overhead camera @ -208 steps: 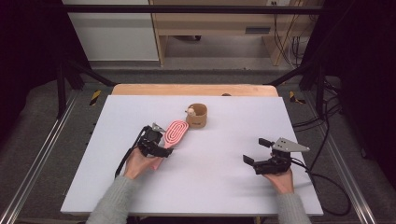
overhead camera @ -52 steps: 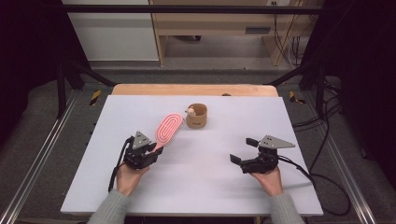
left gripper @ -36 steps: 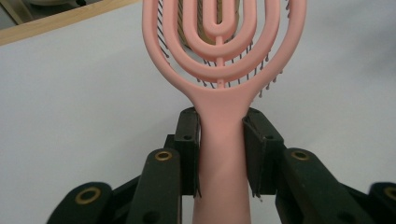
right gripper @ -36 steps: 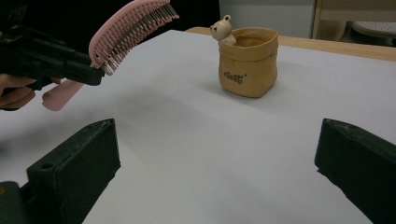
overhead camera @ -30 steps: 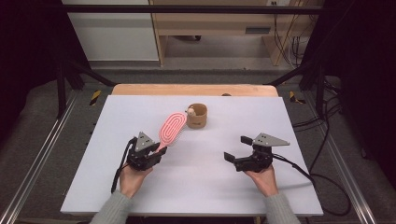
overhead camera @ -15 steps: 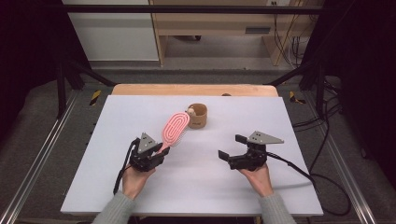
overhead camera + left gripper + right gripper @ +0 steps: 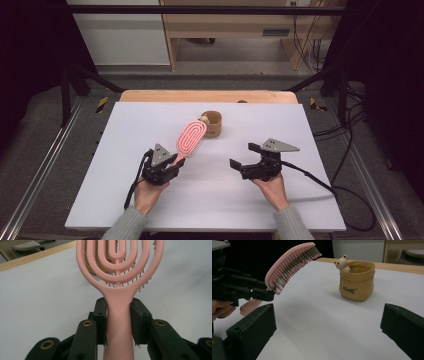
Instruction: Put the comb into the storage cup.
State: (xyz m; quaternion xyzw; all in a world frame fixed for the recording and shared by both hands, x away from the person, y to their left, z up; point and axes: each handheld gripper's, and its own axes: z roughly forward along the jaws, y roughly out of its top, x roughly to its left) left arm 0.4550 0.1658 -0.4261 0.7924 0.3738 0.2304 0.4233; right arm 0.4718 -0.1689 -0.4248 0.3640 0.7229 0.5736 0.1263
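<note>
Clamping the pink hairbrush [image 7: 117, 302] by its handle, left hand-held gripper [image 7: 161, 167] lifts it off the desk [image 7: 125, 130]; right hand-held gripper [image 7: 250, 159]: jaws wide, empty.

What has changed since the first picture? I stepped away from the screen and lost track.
The left gripper, shut on the pink hairbrush, has raised it off the table; its head now tilts up toward the bear pouch. The right gripper, open, has moved leftward toward the middle. The pouch stayed put.

Pouch [image 7: 212, 124] on table [image 7: 100, 190] far middle, brush [image 7: 190, 140] just left, raised before it
</note>
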